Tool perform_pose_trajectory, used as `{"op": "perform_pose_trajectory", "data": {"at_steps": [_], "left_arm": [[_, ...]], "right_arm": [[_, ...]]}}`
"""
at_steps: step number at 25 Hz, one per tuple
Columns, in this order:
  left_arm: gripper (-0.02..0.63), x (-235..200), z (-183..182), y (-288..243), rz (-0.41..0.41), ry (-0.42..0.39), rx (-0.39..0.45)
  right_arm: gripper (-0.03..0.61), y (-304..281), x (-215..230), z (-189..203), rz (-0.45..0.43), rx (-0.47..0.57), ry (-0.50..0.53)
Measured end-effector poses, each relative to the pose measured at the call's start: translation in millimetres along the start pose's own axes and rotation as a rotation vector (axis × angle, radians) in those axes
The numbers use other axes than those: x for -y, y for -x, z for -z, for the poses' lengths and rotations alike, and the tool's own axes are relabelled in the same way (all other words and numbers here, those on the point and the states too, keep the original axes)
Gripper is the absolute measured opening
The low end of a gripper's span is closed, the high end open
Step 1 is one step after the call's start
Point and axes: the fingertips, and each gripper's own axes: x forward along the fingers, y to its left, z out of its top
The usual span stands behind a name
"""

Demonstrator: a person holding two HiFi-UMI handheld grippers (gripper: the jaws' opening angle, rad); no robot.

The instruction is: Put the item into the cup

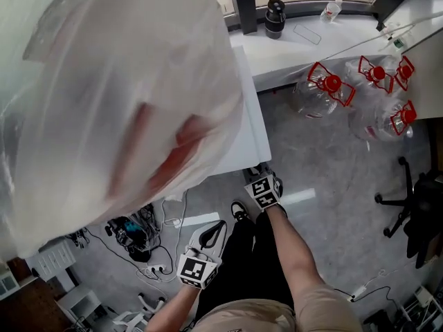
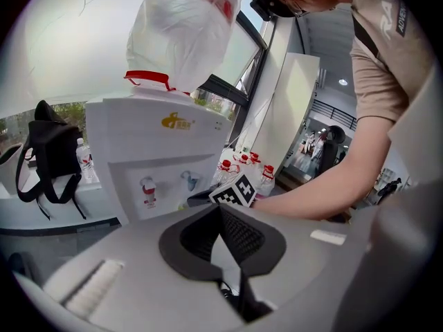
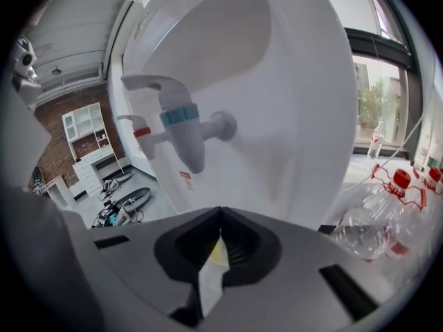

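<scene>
No word can be read with certainty. The white water dispenser (image 2: 159, 151) carries a small orange-yellow logo (image 2: 178, 121) near the top edge of its front panel, with lettering too small to make out. Capital letters on the person's sleeve (image 2: 398, 16) are too blurred to read. A small red label (image 3: 185, 178) below the dispenser's taps is unreadable. The left marker cube (image 1: 197, 270) and right marker cube (image 1: 263, 191) bear black-and-white square patterns.

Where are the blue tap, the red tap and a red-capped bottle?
blue tap (image 3: 178, 115), right gripper view, on its blue collar.
red tap (image 3: 142, 132), right gripper view, on its red band.
water bottle (image 1: 333, 83), head view, on its red cap.
</scene>
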Motion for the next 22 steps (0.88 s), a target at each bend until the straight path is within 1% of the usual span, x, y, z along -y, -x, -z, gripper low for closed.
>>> {"op": "perform_pose_trajectory", "data": {"at_steps": [4,10,19,22], "left_arm": [[0.008,1,3,2,0.014,-0.01,0.005],[0.008,-4,12,4,0.003,0.002,-0.012],[0.008,-5,9,8,0.005,-0.009,-0.004],[0.008,-1,7,7,0.018,-0.017,0.003]], "right_arm": [[0.012,-7,-2,2,0.002,0.001,0.003],[0.012,-17,1,5,0.015,-0.011,-0.005],[0.014,-15,1,0,0.042,-0.011,0.049],[0.014,-9,0,-1,0.052,0.0,0.072]]}}
